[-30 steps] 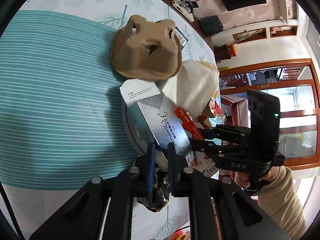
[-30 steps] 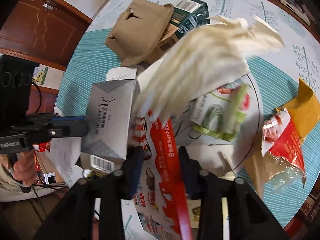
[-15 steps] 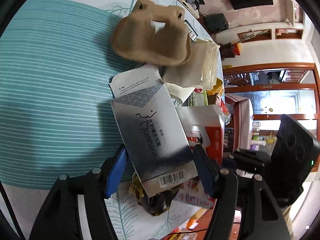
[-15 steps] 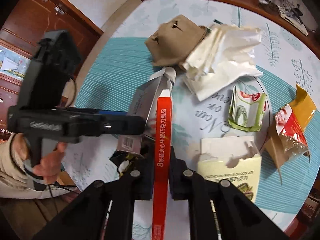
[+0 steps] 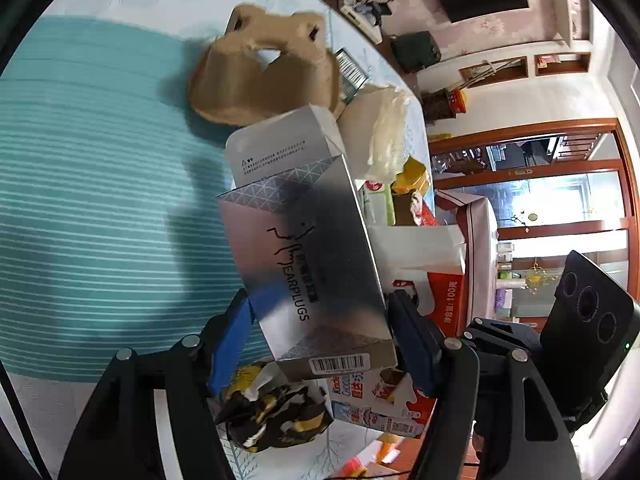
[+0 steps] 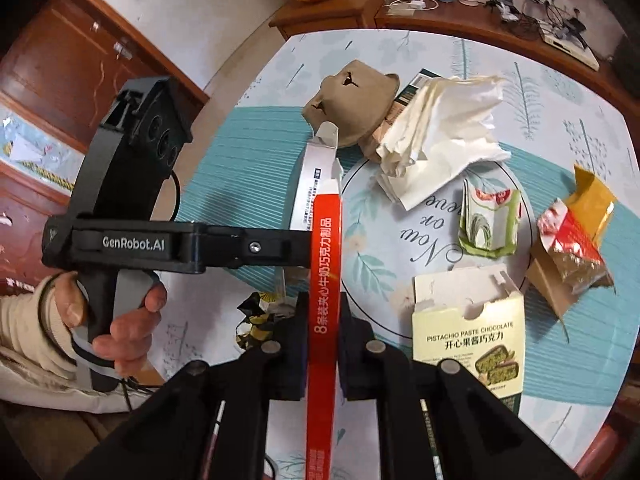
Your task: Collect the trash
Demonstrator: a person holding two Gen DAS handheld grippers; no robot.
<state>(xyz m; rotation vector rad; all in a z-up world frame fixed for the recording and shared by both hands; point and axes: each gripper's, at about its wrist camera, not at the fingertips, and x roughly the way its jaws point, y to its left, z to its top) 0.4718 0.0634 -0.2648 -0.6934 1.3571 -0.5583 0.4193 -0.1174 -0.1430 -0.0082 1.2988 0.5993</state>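
A: Where is the trash found, and what is held?

B: A silver earplugs box (image 5: 308, 264) is seen between the fingers of the left tongs (image 5: 320, 332), spread wide; the pads appear to rest against its two sides, so it is judged to be gripped. A flat red chocolate carton (image 6: 325, 280) is clamped edge-on in the right tongs (image 6: 324, 356), which are shut tight on it. The rest is scattered on the table (image 6: 248, 168): a brown pulp tray (image 6: 352, 100), crumpled white paper (image 6: 440, 136), a green wrapper (image 6: 490, 220), a pistachio chocolate box (image 6: 472, 340) and a dark crumpled wrapper (image 5: 276, 416).

A: How are the cartons expected to handle?

B: Both are judged light, empty and easily crushed. The silver box looks glossy, so slipping may be expected; it is best held across its side walls near the closed barcode end, not by the open flap. The flattened red carton is stiff along its length and is best pinched on its faces.
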